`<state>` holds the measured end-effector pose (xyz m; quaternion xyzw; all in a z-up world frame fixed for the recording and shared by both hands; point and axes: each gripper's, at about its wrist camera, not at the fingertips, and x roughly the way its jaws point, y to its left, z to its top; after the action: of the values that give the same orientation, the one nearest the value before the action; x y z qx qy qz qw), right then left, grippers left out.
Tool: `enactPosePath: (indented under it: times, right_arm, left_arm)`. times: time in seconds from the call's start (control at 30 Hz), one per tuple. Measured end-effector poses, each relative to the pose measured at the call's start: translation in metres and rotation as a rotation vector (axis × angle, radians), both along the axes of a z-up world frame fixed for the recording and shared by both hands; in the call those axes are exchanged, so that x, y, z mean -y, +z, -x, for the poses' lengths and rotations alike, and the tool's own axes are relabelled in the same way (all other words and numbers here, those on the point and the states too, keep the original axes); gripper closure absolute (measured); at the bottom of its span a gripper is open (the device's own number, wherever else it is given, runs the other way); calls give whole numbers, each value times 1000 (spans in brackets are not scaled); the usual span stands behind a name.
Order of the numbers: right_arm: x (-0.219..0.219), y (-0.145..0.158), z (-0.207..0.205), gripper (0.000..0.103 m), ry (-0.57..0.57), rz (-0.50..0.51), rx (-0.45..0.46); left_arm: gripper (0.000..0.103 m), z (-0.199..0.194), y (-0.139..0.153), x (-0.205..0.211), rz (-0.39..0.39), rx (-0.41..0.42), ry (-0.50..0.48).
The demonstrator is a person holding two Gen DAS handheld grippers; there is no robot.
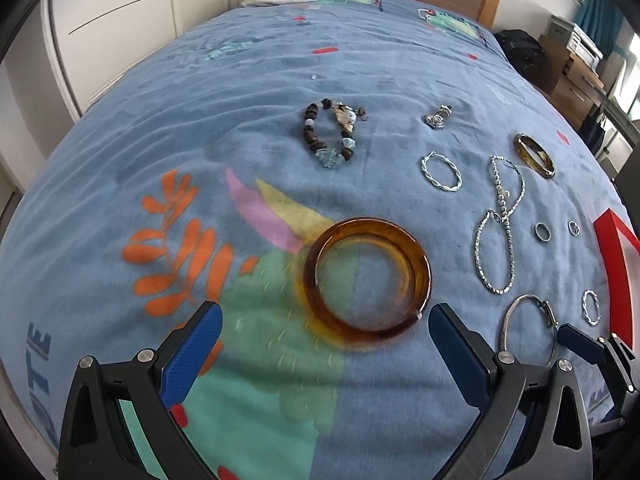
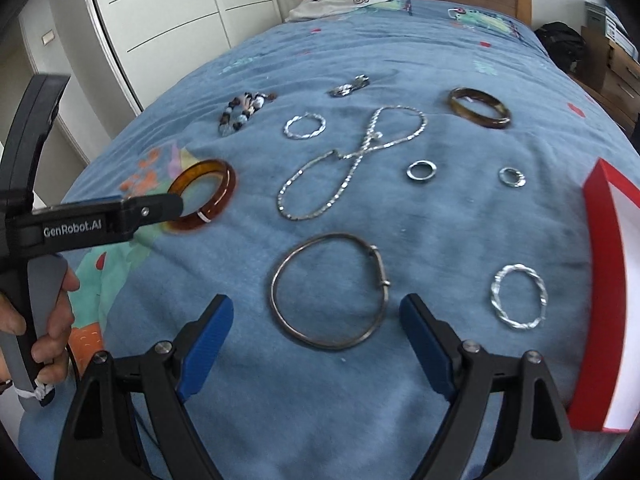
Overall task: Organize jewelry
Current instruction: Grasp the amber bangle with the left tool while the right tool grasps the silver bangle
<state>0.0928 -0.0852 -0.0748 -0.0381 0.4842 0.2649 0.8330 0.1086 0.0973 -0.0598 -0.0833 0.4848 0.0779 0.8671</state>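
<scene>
A wide amber bangle (image 1: 362, 334) lies flat on the blue blanket (image 1: 240, 120). My left gripper (image 1: 326, 311) hangs open just short of it, one blue finger on each side of its near rim, not touching. In the right wrist view, a thin silver bangle with a clasp (image 2: 276, 280) lies directly ahead of my right gripper (image 2: 316, 302), which is open and holds nothing. A twisted silver hoop (image 2: 496, 292) sits to its right, beside the red box (image 2: 600, 280). The left gripper's side (image 2: 152, 208) covers part of the amber bangle (image 2: 224, 188) there.
Further back lie a silver chain necklace (image 2: 304, 172), two small rings (image 2: 411, 171) (image 2: 503, 176), a brown bangle (image 2: 480, 122), another twisted hoop (image 2: 290, 130), a beaded bracelet (image 2: 240, 114) and a silver charm (image 2: 348, 86). Clothes (image 2: 340, 4) rest by the headboard. A hand (image 2: 52, 320) grips the left handle.
</scene>
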Motion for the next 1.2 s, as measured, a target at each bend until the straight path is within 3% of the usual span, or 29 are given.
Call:
enactPosePath:
  times: [0.5,0.67,0.77,0.9,0.97,1.2]
  right_arm:
    - [-13,-14,-16,18,18,25,27]
    - [-13,-16,-17,18,20,18,30]
    - [-14,-17,-16,18,25,24,36]
    - [-15,-18,-16,21,31,32,40]
    - [-13,-17,-18,33,22,39,43]
    - [-9,-10,-20,34,32,22,22]
  left_arm:
    - [2,-30,-17,7,21,-5,-39]
    - [2,-30,-23,10,-7,-17,-45]
    - [5,-29,-27,11,-20,-18,-42]
    - [25,-28,-24,11,-24,4,-59]
    - [25,-28,-24,10,-20,5,-61]
    - [25,-18,-16,9,-18,22,-54]
